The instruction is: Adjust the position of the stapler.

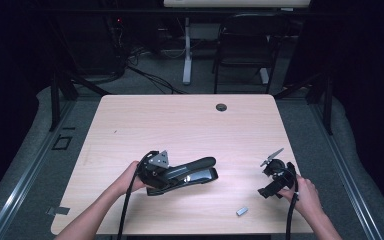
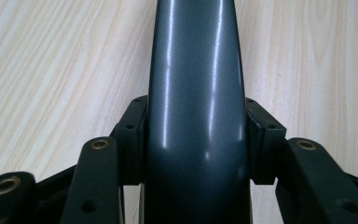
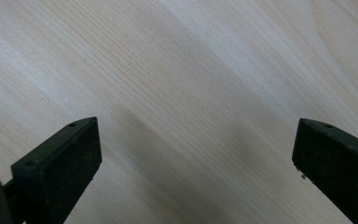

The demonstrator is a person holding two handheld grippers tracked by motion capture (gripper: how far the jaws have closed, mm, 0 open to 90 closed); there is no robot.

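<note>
Stapler, large, black and dark grey, long-armed, glossy plastic over metal, is seen clamped at its rear end between the jaws of the left hand-held gripper; it extends straight ahead of that gripper and lies along the light wood-grain worktop. In the left gripper view the pads are pressed against both flanks of the rounded arm. It is judged heavy and rigid, with a hinged top arm that may flex or spring under pressure. The shiny curved shell is judged slippery, so a hold low on the straight side walls near the hinge is judged safer than one on the domed top. With the grip at one end, the far end is expected to droop if lifted.

The right hand-held gripper is held with jaws wide apart and nothing between them, well off to the stapler's far side. Just in front and inward of it, a small grey metal block, possibly a staple strip, lies on the worktop.

Count: one stapler, one small block, two hand-held grippers.
</note>
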